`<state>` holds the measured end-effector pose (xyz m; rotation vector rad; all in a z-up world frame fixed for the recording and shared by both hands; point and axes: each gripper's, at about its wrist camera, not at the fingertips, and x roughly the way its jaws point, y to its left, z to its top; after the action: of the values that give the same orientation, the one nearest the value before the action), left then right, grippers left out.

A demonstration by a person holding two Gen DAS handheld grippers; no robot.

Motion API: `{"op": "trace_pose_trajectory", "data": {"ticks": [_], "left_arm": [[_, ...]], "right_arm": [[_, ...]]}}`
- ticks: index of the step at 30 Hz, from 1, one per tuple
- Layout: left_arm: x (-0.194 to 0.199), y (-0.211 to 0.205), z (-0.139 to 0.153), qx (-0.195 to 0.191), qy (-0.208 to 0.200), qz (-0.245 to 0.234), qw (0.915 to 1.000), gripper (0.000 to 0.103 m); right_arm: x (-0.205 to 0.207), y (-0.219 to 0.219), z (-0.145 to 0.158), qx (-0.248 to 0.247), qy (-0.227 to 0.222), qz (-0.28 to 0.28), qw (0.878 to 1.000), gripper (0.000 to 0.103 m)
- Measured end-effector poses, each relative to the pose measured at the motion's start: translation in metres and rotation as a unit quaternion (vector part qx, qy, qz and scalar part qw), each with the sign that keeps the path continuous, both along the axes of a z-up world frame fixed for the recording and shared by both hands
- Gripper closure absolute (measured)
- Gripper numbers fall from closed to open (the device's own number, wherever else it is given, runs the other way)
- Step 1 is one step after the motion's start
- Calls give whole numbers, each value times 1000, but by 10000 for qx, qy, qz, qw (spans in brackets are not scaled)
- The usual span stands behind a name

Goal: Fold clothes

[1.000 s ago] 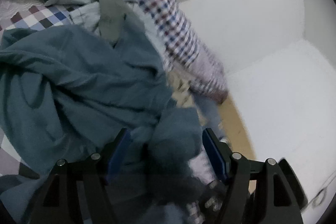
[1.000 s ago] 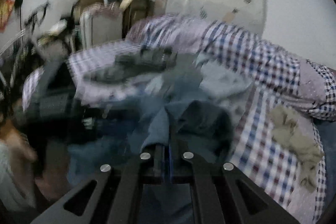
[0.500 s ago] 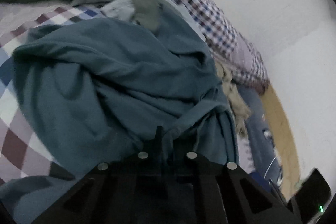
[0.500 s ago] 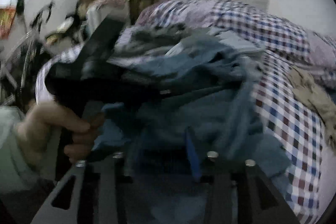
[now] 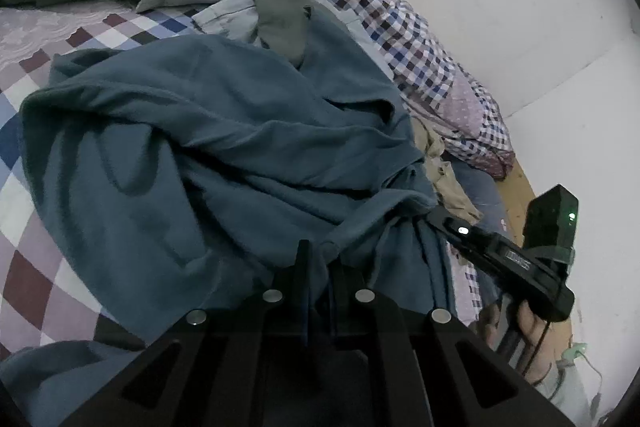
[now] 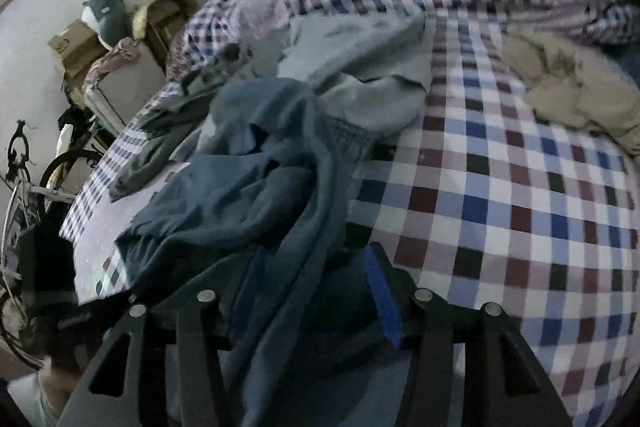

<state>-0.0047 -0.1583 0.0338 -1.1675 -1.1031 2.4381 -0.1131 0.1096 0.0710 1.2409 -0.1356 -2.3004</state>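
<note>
1. Teal garment (image 5: 208,155) lies crumpled mid-bed (image 6: 520,211); my left gripper (image 5: 318,267) is clamped on its near hem, anchoring it.
2. My right gripper (image 6: 304,291) is half-wide, closing around a fold, probably to spread it.

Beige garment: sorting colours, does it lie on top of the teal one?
No, the beige garment lies apart on the checked bedspread.

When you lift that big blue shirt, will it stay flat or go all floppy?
Probably floppy: the blue shirt already lies in soft, crumpled folds on the checked blanket. It likely droops from wherever the left tool pinches it. It may also drag the green garment lying over its edge.
</note>
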Motion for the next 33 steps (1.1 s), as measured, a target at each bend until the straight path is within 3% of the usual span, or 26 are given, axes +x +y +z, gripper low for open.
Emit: {"op": "trace_pose_trajectory", "data": {"ticks": [1,2,8,13,17,19,21,23,25,27,31,33], "left_arm": [[1,0,1,6,31,-3,10000,98],[2,-1,2,22,64,-4,10000,98],[6,-4,6,150,224,73,9996,98],[7,0,10,364,426,-59,9984,97],[6,10,17,287,602,-242,9975,90],[8,12,20,152,667,-238,9974,81],[9,12,23,117,745,-213,9969,62],[9,11,24,98,818,-190,9964,55],[8,11,26,61,857,-179,9961,54],[7,12,26,48,853,-206,9961,54],[5,17,25,-58,828,-266,9962,54],[5,18,24,-119,835,-281,9960,54]], "right_arm": [[-4,1,-1,-54,-39,19,10000,64],[-9,3,-3,-108,-79,38,9999,100],[10,45,33,-217,541,-570,9967,99],[51,115,77,-459,1188,-1604,9788,99],[82,173,106,-715,1567,-2376,9560,99],[94,201,122,-661,1766,-2824,9406,99],[102,228,134,-582,1896,-3289,9233,99],[104,257,141,-585,1925,-3704,9068,99],[105,290,147,-601,1939,-4132,8877,99],[102,315,151,-555,1889,-4398,8763,99],[83,349,161,-313,1877,-4538,8705,99],[66,347,172,-6,2044,-4344,8772,99]]}}
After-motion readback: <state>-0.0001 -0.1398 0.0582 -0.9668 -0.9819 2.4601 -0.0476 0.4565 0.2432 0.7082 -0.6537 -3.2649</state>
